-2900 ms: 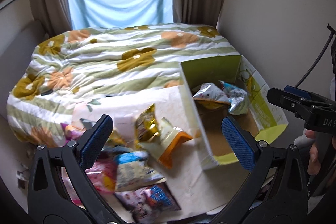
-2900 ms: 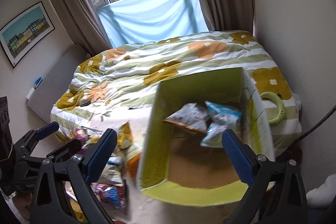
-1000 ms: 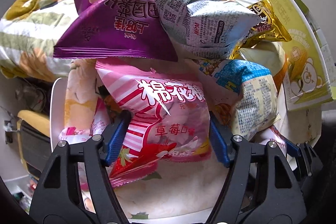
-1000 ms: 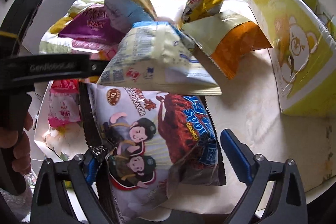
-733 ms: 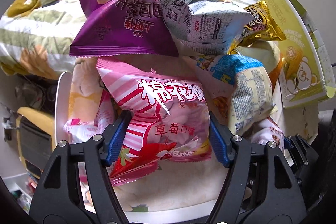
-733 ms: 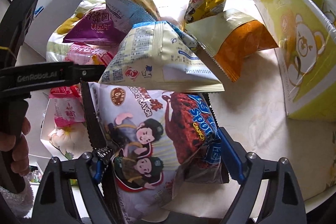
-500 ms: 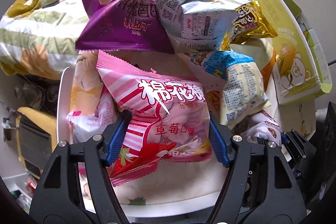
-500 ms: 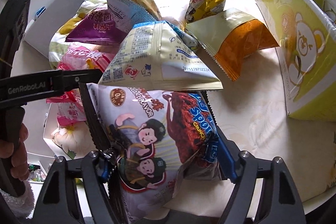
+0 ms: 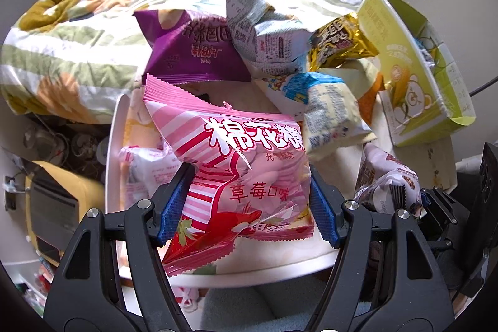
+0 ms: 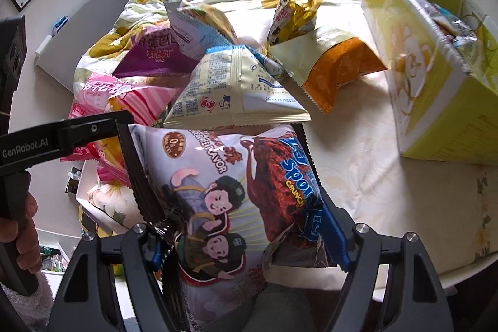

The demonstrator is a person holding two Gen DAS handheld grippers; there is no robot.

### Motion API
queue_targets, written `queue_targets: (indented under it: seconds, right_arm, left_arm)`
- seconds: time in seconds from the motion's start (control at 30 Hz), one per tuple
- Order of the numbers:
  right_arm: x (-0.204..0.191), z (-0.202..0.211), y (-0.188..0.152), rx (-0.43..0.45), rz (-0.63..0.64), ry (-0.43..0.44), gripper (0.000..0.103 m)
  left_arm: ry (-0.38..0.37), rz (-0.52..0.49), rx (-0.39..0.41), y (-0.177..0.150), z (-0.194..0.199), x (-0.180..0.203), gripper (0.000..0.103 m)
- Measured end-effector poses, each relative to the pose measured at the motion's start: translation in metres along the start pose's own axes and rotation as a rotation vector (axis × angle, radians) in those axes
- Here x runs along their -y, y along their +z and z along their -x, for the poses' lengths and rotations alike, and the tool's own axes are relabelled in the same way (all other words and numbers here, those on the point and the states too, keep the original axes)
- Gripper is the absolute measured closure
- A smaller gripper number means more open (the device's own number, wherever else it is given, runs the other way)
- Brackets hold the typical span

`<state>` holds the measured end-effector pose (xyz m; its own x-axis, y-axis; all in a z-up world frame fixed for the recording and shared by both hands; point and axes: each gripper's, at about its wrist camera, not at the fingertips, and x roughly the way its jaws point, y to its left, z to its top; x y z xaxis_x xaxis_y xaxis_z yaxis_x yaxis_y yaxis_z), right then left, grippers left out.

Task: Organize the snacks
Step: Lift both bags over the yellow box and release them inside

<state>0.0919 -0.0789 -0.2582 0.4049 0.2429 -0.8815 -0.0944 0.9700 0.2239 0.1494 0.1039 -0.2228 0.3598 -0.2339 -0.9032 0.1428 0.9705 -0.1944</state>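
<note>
My left gripper (image 9: 249, 204) is shut on a pink striped marshmallow bag (image 9: 236, 167) and holds it above the white table's near edge. The bag also shows in the right wrist view (image 10: 124, 98). My right gripper (image 10: 246, 223) is shut on a white cartoon snack bag (image 10: 218, 185), whose edge shows in the left wrist view (image 9: 389, 176). Loose snacks lie behind: a purple bag (image 9: 193, 52), a grey-white bag (image 9: 267, 36), a gold bag (image 9: 342, 42), a cream-blue bag (image 10: 239, 86) and an orange bag (image 10: 336, 70). The yellow-green box (image 10: 435, 89) stands at the right.
The white table (image 10: 373, 170) carries the pile and box. A flowered quilt on the bed (image 9: 93, 5) lies behind. The left gripper's handle (image 10: 46, 139) crosses the right wrist view at left. Clutter sits on the floor at left (image 9: 53, 192).
Both grippers closed on their bags and have lifted them back toward me. The pile and box now look smaller and farther away.
</note>
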Motion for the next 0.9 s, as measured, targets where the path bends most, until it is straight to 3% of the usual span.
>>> queue_targets:
  seconds: [0.27,0.5,0.73,0.9]
  right_arm:
    - [-0.004,0.044,-0.005,0.08,-0.026,-0.03,0.029]
    - [0.01,0.099,0.016,0.176,-0.058,-0.044,0.029]
    - [0.064,0.155,0.047,0.265,-0.083,-0.065,0.029]
    - [0.115,0.181,0.068,0.281,-0.095,-0.101,0.029]
  left_arm:
    - [-0.049,-0.032,0.089,0.004,0.047,0.01,0.036]
    - [-0.085,-0.073,0.194,0.026,0.089,0.042,0.035]
    - [-0.122,-0.092,0.257,0.054,0.103,0.103,0.035]
    - [-0.161,-0.117,0.263,0.075,0.091,0.168,0.035]
